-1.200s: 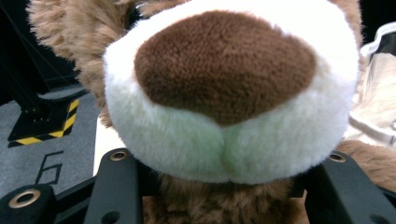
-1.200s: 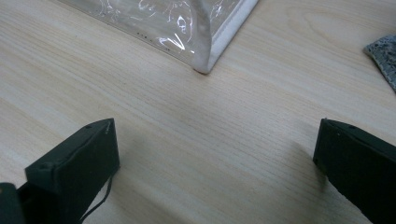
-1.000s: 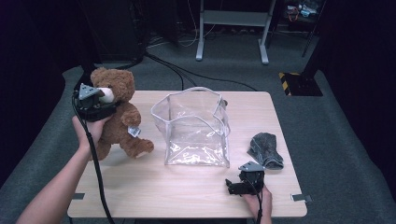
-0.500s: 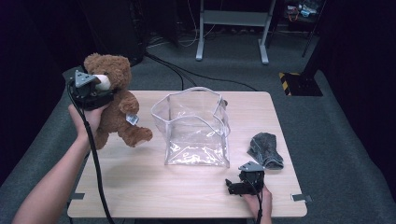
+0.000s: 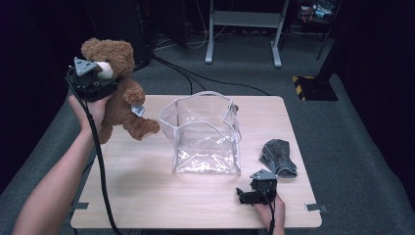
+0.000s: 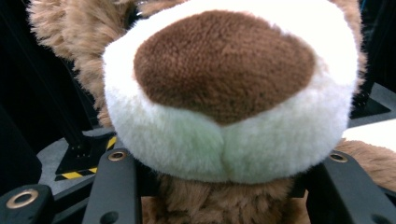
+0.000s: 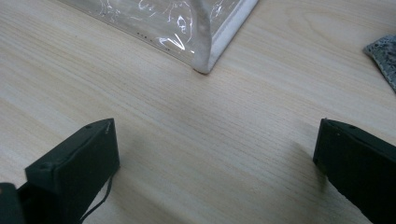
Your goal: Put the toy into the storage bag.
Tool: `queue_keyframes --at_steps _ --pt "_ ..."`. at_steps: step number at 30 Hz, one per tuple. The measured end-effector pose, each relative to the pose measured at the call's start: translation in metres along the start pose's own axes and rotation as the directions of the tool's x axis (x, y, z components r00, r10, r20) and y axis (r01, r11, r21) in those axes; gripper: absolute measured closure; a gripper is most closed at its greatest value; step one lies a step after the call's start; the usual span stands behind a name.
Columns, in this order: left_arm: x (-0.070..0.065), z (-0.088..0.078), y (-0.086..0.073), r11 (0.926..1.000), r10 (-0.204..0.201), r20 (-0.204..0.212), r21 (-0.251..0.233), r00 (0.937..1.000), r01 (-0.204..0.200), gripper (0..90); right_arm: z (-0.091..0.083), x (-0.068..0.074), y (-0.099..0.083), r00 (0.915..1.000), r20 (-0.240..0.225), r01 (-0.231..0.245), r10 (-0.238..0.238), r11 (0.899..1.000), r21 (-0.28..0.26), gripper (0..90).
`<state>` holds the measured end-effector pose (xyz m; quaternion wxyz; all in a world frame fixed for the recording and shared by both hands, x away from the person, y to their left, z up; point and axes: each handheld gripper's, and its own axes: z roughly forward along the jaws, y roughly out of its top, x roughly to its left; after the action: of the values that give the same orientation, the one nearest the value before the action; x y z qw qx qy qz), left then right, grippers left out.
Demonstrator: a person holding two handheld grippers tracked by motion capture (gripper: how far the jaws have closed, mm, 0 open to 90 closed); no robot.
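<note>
The left tongs [image 5: 95, 81] are clamped on the teddy bear [image 5: 120, 93], held up off the worktop [image 5: 147, 196] beside the clear plastic bag [image 5: 205, 132]. The right tongs [image 5: 249, 193] rest on the worktop with jaws apart, just in front of the bag.

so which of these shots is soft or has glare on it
Left gripper view: the teddy bear sits so close its muzzle is slightly soft and brightly lit. Right gripper view: white glare streaks on the clear bag, table grain sharp. High view: evenly lit table, dark surroundings.
</note>
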<state>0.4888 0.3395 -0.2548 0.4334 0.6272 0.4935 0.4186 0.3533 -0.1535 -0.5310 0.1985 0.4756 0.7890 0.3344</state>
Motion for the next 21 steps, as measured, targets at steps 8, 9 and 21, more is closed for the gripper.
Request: queue_keyframes --at_steps 8,9,21 --pt "-0.008 0.001 0.023 0.9995 0.007 -0.008 -0.032 0.9999 -0.007 46.8 0.000 0.000 0.000 1.0000 0.000 -0.002 0.002 1.000 0.000 0.0" --pt "-0.010 0.001 0.025 0.9993 0.007 -0.007 -0.036 0.9999 -0.008 46.8 0.000 0.000 0.000 1.0000 0.000 -0.001 0.001 1.000 0.000 0.0" --pt "-0.041 0.010 0.047 0.9974 0.030 0.033 -0.066 0.9990 -0.027 46.2 0.000 0.000 0.000 1.0000 0.001 -0.001 0.001 1.000 -0.001 0.0"
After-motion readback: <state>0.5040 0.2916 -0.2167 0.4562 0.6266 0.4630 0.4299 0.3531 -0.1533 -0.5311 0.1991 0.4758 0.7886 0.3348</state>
